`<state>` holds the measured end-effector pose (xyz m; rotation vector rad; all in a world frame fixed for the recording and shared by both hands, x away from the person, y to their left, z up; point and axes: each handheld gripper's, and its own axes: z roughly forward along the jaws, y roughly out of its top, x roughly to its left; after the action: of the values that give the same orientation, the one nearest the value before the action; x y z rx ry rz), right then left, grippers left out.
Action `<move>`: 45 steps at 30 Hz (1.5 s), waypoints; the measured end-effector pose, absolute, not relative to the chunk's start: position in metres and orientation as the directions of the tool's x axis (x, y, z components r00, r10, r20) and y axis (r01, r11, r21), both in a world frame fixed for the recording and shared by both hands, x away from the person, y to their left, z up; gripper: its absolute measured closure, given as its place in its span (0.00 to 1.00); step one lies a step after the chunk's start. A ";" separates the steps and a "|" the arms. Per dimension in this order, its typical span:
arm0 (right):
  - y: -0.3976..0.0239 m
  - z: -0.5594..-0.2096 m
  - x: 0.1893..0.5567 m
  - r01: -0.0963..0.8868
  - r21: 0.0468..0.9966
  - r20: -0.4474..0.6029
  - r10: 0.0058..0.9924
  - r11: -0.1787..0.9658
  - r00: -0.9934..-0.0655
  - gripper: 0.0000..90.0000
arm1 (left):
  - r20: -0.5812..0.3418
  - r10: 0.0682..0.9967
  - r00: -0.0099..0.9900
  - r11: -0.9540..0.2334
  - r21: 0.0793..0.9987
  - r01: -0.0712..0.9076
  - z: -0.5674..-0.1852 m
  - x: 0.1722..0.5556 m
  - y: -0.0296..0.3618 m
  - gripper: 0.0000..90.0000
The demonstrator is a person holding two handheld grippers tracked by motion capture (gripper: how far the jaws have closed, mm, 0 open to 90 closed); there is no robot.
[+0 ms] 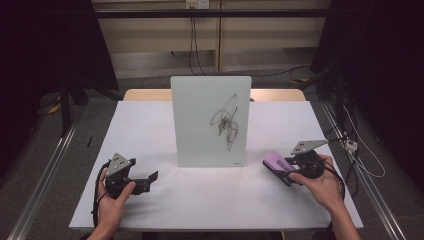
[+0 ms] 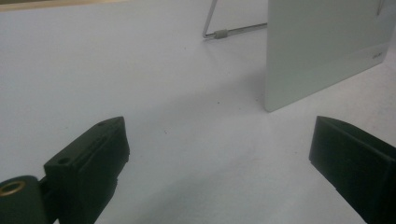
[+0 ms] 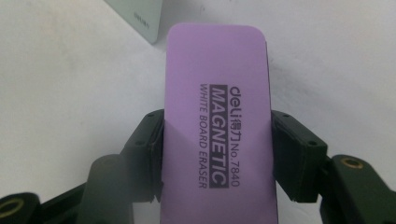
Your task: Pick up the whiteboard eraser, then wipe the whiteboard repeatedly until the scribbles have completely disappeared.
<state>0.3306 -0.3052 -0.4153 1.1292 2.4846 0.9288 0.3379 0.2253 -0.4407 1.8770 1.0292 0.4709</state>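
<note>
A small whiteboard (image 1: 210, 121) stands upright mid-table with a black scribble (image 1: 227, 121) on its right half; its lower corner (image 2: 322, 51) is in the left gripper view. A purple whiteboard eraser (image 3: 217, 130) is clamped between the jaws of my right gripper (image 1: 281, 171), just right of the board's lower right corner; the pads press on both long sides. My left gripper (image 1: 145, 181) rests on the table at the front left, jaws wide apart with nothing between them (image 2: 219, 149).
The white tabletop (image 1: 150, 130) stretches around the board. A wire stand (image 2: 224, 31) props the board from behind. Dark rails and cables run along both sides of the table on the floor.
</note>
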 end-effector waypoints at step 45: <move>-0.256 -0.371 0.334 0.369 0.804 -0.025 0.646 0.467 -0.763 0.45 | -0.083 0.818 0.569 -0.235 0.854 0.464 -0.441 0.340 0.227 0.05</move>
<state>0.3335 -0.2558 -0.3713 0.8595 2.3939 1.1933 0.3397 0.2271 -0.4409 1.8796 1.0401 0.4837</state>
